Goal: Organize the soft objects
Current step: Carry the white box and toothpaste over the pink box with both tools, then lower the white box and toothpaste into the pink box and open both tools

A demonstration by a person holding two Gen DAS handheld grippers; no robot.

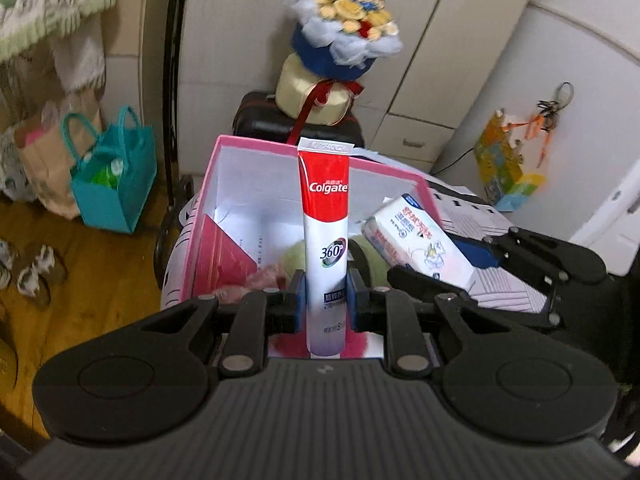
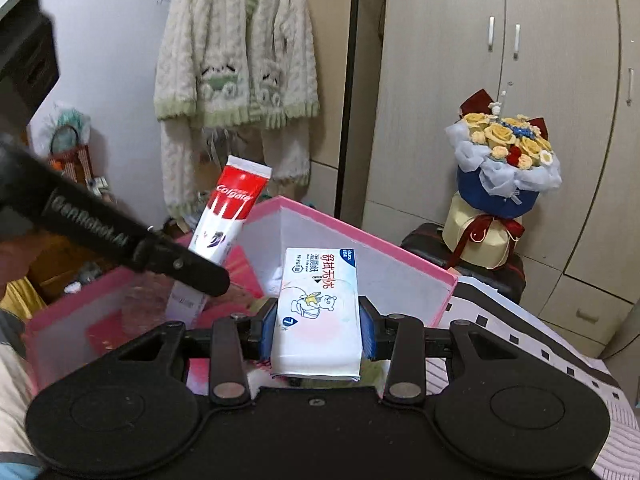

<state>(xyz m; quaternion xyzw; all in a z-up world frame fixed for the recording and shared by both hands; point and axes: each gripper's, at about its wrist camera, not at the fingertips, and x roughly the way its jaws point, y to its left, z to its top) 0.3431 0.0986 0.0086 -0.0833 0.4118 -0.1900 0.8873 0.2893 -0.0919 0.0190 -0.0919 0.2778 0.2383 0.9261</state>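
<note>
While both grippers are hanging over the pink box [image 1: 256, 152], left gripper [image 1: 325, 300] is clamping the toothpaste [image 1: 325, 240] upright, long axis vertical; right gripper [image 2: 318, 332] is clamping the wipes pack [image 2: 318, 312], seemingly nearer the far wall.

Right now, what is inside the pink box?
The pink box holds a red booklet, something green and round and pink crumpled stuff. The toothpaste tube and both grippers hide the rest.
</note>
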